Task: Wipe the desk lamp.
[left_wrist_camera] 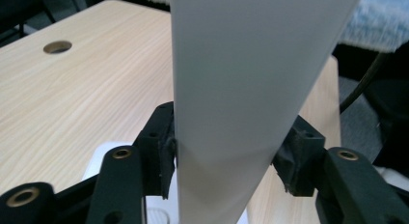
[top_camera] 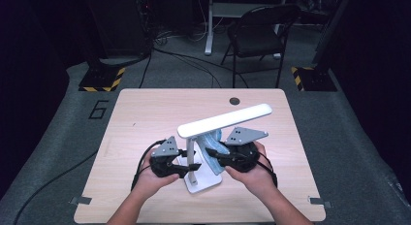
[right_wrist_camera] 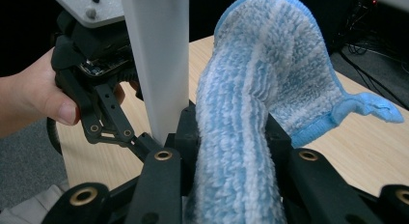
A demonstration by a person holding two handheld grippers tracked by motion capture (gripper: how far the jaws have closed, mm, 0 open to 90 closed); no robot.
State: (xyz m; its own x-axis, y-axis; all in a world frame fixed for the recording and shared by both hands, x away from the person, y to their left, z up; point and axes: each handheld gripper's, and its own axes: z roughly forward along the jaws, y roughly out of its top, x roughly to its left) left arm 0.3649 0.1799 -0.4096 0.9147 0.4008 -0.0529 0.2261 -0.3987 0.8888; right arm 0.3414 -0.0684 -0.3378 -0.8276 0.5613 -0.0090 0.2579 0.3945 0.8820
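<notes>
A white desk lamp stands near the front middle of the wooden table [top_camera: 145, 108], its long head [top_camera: 223, 119] tilted up to the right over a flat base [top_camera: 206, 184]. My left gripper [top_camera: 186, 163] comes from the left, and its pads [left_wrist_camera: 166, 147] lie against both sides of the lamp post [left_wrist_camera: 241, 89]. My right gripper [top_camera: 213, 154] is shut on a blue and white fluffy cloth [right_wrist_camera: 270, 64], which rises between its jaws just right of the post [right_wrist_camera: 156, 55]. The left gripper [right_wrist_camera: 140, 142] and the hand holding it show beyond the post.
A round cable hole [top_camera: 234, 101] sits at the table's far edge. Behind the table stand a black folding chair [top_camera: 259, 33] and two stands on yellow-black striped bases [top_camera: 102, 79], with cables on the grey floor.
</notes>
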